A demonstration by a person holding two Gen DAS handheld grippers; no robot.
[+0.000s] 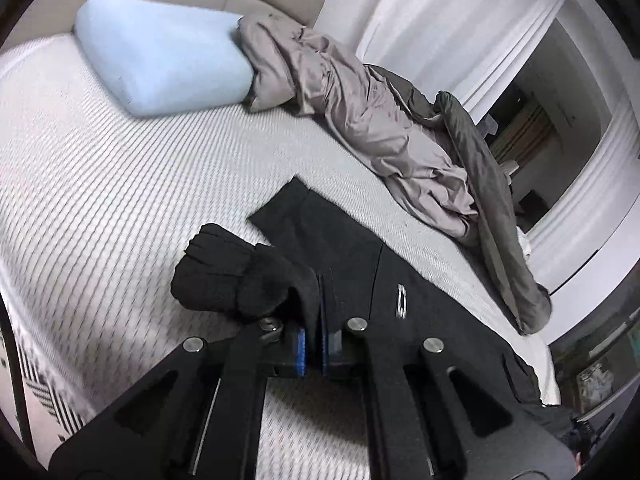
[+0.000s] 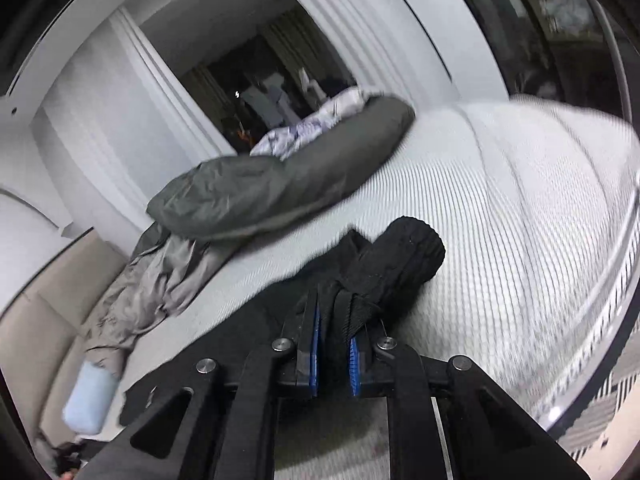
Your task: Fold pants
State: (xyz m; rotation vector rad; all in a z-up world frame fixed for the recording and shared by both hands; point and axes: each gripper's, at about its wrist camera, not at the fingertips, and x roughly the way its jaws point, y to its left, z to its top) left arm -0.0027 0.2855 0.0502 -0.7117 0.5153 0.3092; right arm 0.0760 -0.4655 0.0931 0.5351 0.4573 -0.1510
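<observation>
Black pants (image 1: 344, 264) lie on a white ribbed mattress (image 1: 120, 200), stretching from the centre toward the lower right of the left wrist view. My left gripper (image 1: 320, 312) is shut on a bunched ribbed end of the pants (image 1: 224, 272), held just above the mattress. In the right wrist view my right gripper (image 2: 334, 328) is shut on another bunched ribbed end (image 2: 404, 256) of the pants (image 2: 248, 336), lifted over the mattress (image 2: 500, 220).
A light blue pillow (image 1: 160, 60) lies at the head of the bed. A crumpled grey-beige duvet (image 1: 380, 120) runs along the far edge, also seen in the right wrist view (image 2: 280, 184). White wardrobe doors (image 1: 460, 20) stand behind it.
</observation>
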